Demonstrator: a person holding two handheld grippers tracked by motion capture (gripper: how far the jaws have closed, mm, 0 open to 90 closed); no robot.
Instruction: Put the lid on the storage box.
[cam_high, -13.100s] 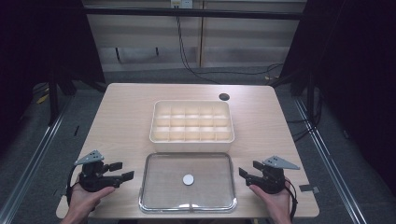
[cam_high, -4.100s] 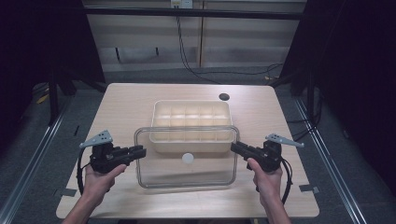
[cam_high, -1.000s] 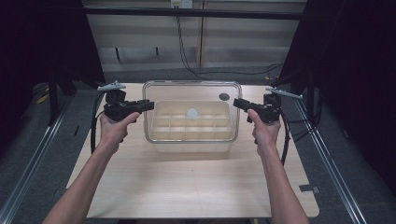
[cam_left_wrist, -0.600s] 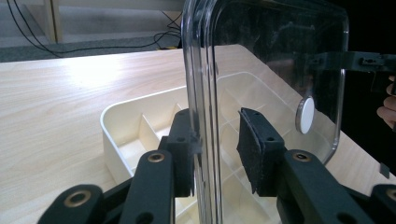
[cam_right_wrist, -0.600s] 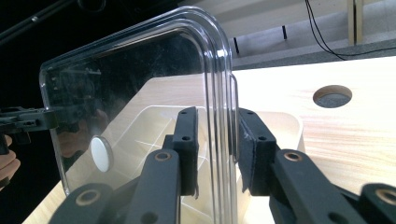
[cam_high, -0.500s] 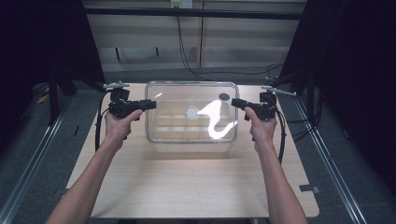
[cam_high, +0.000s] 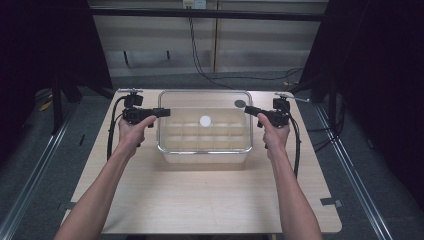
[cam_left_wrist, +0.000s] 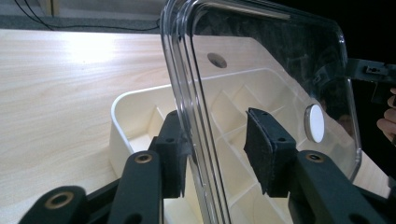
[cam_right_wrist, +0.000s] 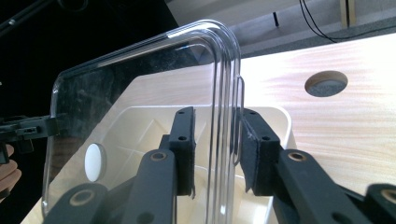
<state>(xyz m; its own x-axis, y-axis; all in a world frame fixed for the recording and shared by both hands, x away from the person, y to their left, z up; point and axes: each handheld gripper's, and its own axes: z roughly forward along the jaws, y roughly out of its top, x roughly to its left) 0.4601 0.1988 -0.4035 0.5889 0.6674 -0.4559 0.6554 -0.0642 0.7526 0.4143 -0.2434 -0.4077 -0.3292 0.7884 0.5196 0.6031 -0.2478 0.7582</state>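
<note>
— Lid? 
— Clear lid (cam_high: 205, 121) resting over the cream tray (cam_high: 204, 156). 
— Grippers? 
— Left gripper (cam_left_wrist: 217, 147) just opening, gapped around lid's edge; right gripper (cam_right_wrist: 217, 149) likewise, one pad touching.

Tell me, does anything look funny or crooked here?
Yes: the clear lid isn't seated on the cream divided box. It sits tilted above it, its edges between the left gripper and right gripper, whose jaws have been opening.
</note>
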